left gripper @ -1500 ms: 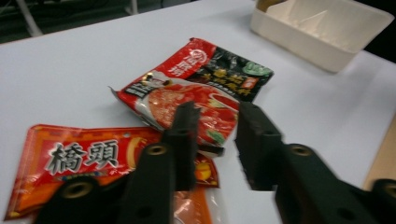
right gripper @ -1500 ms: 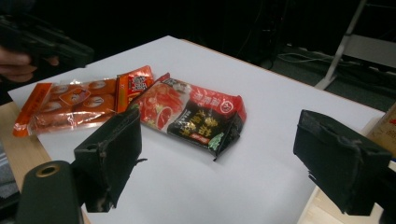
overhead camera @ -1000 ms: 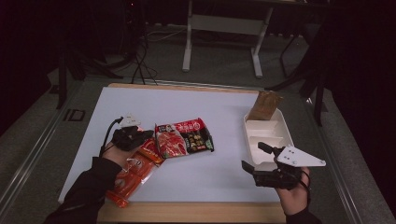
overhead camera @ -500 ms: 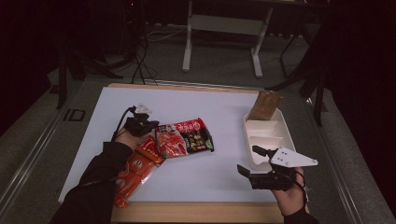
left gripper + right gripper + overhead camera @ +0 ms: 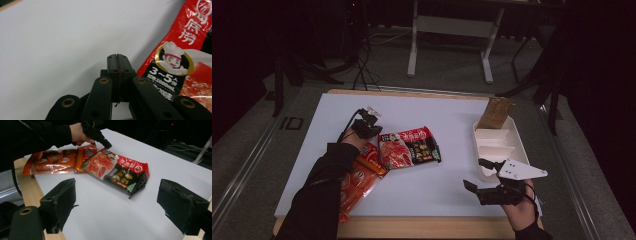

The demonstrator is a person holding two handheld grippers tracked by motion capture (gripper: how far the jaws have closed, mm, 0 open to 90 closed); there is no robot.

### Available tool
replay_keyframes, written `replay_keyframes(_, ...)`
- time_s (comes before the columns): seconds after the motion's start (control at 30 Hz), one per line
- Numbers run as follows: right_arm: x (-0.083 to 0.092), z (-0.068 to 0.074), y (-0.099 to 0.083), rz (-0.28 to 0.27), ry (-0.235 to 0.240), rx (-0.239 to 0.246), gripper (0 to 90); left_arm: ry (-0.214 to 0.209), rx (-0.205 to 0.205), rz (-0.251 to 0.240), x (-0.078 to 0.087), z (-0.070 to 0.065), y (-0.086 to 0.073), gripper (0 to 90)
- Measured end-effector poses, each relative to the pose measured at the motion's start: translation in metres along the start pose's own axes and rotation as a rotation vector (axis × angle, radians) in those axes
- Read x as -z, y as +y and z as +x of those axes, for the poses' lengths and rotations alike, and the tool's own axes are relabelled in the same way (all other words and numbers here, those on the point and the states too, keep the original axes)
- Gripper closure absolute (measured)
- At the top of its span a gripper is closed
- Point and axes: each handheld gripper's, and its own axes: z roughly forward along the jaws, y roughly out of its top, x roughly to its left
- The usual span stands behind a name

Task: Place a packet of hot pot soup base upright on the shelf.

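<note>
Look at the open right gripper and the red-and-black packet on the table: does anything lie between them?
Nothing visible does. From the right gripper, bare white table runs straight to the red-and-black packet. The left gripper sits shut at the packet's far corner.

— What have I got on the high camera?

— My left gripper (image 5: 368, 124) sits low over the white table (image 5: 332, 115), just beside the top left corner of the red and black foil soup packet (image 5: 409, 147). An orange snack packet (image 5: 362, 175) lies partly under my left sleeve.

— And the right?

— My right gripper (image 5: 474, 175) hovers near the table's front edge, just beside the white compartment tray (image 5: 497, 145), jaws spread apart with nothing between them.
</note>
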Motion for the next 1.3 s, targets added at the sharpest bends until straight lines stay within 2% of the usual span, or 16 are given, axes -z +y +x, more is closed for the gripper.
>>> replay_keyframes(0.07,0.000,-0.001,0.000,-0.001,0.000,-0.001,15.3,0.007,0.005,0.015,-0.003,0.000,0.001,90.0)
replay_keyframes(0.1,0.000,-0.001,0.000,-0.003,-0.002,-0.001,15.3,-0.011,0.002,0.028,-0.005,0.000,0.002,90.0)
replay_keyframes(0.2,0.000,-0.001,0.000,-0.003,-0.001,-0.005,15.3,-0.028,-0.033,0.061,-0.006,-0.004,0.005,90.0)
replay_keyframes(0.27,0.000,-0.001,0.000,-0.002,0.001,-0.005,15.3,-0.024,-0.054,0.076,-0.006,-0.006,0.007,90.0)
replay_keyframes(0.4,-0.001,0.000,0.000,-0.001,0.007,0.000,15.3,-0.047,-0.072,0.114,-0.008,-0.012,0.008,90.0)
replay_keyframes(0.5,-0.001,0.000,0.001,-0.003,0.006,0.000,15.3,-0.055,-0.090,0.118,-0.007,-0.018,0.008,90.0)
replay_keyframes(0.6,-0.001,0.000,0.001,-0.004,0.007,-0.004,15.3,-0.093,-0.100,0.119,-0.004,-0.028,0.007,90.0)
replay_keyframes(0.73,-0.001,0.001,0.001,-0.002,0.010,0.001,15.3,-0.131,-0.146,0.130,-0.003,-0.044,0.008,90.0)
replay_keyframes(0.87,-0.001,0.003,0.002,-0.001,0.012,0.003,15.3,-0.152,-0.149,0.132,-0.002,-0.053,0.008,90.0)
replay_keyframes(0.93,-0.001,0.003,0.002,-0.003,0.013,0.006,15.3,-0.179,-0.174,0.132,0.001,-0.067,0.006,90.0)
replay_keyframes(1.07,-0.001,0.003,0.002,-0.003,0.012,0.001,15.3,-0.235,-0.160,0.118,0.002,-0.077,0.001,90.0)
replay_keyframes(1.3,-0.002,0.004,0.003,-0.003,0.014,0.006,15.3,-0.270,-0.159,0.111,0.007,-0.094,-0.005,89.9)
